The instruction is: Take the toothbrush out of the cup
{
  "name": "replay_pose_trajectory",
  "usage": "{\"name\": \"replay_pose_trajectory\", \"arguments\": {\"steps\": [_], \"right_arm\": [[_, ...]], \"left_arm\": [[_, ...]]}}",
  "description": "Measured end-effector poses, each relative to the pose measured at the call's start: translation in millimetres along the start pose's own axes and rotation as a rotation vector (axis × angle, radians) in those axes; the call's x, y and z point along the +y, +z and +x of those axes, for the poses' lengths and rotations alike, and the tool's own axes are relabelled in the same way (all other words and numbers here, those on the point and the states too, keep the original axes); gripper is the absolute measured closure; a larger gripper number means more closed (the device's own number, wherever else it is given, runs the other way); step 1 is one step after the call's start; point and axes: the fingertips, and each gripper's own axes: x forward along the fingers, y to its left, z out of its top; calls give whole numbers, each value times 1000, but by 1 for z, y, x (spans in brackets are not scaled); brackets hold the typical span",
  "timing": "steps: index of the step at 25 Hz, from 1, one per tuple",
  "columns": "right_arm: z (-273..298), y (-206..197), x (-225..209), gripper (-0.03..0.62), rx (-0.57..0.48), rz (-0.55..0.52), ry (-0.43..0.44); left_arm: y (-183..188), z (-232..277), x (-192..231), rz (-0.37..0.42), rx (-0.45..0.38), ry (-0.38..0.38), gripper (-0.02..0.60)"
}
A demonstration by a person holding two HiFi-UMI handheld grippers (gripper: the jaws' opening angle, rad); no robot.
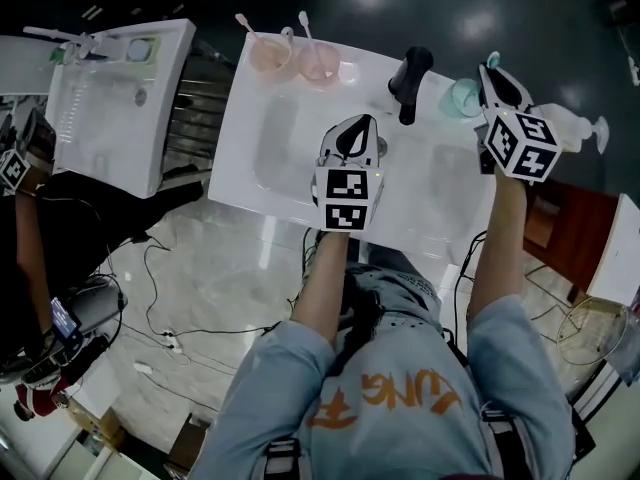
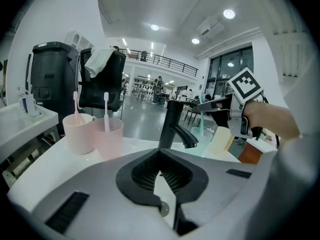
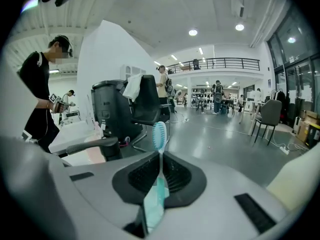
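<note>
The right gripper (image 3: 160, 159) is clamped on the teal toothbrush (image 3: 159, 134), bristle head up and handle hanging toward the teal cup (image 1: 462, 96), which stands at 8 o'clock of that gripper in the head view. Whether the handle end clears the rim cannot be determined. The left gripper (image 1: 352, 140) has its jaws together on nothing above the sink (image 1: 250, 173), with the black faucet (image 1: 410, 80) at 2 o'clock and two pink cups (image 1: 270, 56) at 11 o'clock.

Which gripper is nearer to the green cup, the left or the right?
Right. The right gripper, shut on the toothbrush, is just beside the cup. The left gripper is over the sink, on the faucet's other side.
</note>
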Motion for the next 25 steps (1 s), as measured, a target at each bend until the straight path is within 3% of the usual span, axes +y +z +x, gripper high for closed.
{"name": "replay_pose_trajectory", "arguments": {"steps": [12, 25], "right_arm": [[-90, 60, 18, 554, -247, -32, 34], [-182, 44, 10, 554, -314, 61, 10]], "left_arm": [[10, -24, -49, 24, -63, -9, 574], [27, -49, -111, 55, -145, -57, 574]]}}
